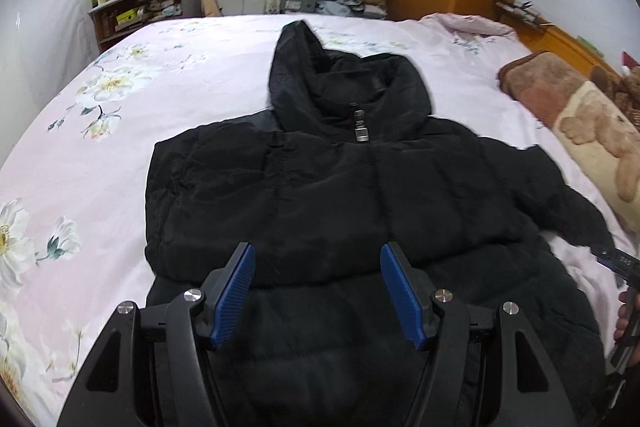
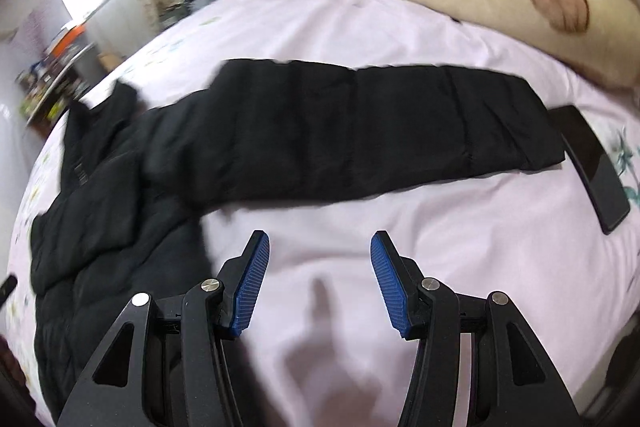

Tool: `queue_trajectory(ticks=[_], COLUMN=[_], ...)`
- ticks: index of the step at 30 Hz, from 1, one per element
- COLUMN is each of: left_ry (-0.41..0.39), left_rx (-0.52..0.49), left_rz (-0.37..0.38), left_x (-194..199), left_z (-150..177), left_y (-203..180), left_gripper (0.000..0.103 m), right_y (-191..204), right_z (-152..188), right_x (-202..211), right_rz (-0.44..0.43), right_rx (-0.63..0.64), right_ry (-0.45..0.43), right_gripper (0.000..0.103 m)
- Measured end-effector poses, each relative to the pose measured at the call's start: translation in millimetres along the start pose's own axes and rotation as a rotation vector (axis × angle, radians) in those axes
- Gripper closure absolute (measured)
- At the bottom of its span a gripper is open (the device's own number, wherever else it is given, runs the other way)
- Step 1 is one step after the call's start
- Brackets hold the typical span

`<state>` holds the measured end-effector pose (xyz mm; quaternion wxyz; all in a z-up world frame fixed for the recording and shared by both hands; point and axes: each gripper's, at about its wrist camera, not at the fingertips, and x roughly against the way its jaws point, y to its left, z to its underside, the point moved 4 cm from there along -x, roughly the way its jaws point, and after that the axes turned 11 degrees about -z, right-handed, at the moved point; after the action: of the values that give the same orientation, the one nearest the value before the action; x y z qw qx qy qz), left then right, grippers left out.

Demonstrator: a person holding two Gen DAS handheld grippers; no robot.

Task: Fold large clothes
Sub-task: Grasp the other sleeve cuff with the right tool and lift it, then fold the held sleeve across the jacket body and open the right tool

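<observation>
With both my left claw (image 1: 318,259) and right claw (image 2: 316,247) wide and empty, the black jacket (image 1: 320,187) lies below on the bed (image 1: 120,147), one sleeve (image 2: 360,123) ahead still unfolded.

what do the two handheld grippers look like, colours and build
Both match. The left gripper and right gripper each have a matte black frame with angular linkage arms, triangular cut-outs in the outer plates and round silver pivot bolts. Their jaws carry blue ribbed pads. No cables or printed markings show on them. At the left view's right edge, part of the other gripper appears with white numerals too blurred to read.
</observation>
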<state>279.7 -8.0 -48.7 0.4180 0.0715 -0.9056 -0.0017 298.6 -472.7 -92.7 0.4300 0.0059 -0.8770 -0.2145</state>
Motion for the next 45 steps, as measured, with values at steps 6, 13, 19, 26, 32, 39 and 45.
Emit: queue_trajectory(ticks=[6, 13, 19, 26, 32, 39, 45], left_ry=[0.028, 0.05, 0.051, 0.033, -0.008, -0.052, -0.067], left_rx=[0.003, 0.016, 0.01, 0.027, 0.032, 0.057, 0.078], left_rz=[-0.051, -0.055, -0.056, -0.039, -0.047, -0.06, -0.043], left_x=[-39.8, -61.3, -61.7, -36.4, 1.0, 38.3, 41.4], left_z=[-5.9, -1.0, 0.0, -5.1, -12.8, -21.0, -16.0], left_y=[10.6, 22.6, 24.4, 33.3, 49.8, 78.5, 106.0], left_gripper=[0.036, 0.036, 0.035, 0.035, 0.035, 0.035, 0.035], right_y=[-52.8, -96.6, -110.6, -67.1, 4.3, 119.3, 222.9], right_z=[-12.0, -20.5, -28.4, -55.5, -80.1, -104.6, -80.7], right_x=[-22.0, -33.4, -36.3, 6.2, 75.3, 105.1, 72.3], right_rz=[-0.006, -0.103, -0.094, -0.079, -0.178, -0.294, -0.34], right_rx=[-0.198, -0.379, -0.48, -0.344, -0.199, 0.005, 0.191], right_ry=[-0.019, -0.097, -0.138, -0.173, -0.249, -0.256, -0.16], right_gripper=[0.049, 0.049, 0.053, 0.093, 0.093, 0.093, 0.093])
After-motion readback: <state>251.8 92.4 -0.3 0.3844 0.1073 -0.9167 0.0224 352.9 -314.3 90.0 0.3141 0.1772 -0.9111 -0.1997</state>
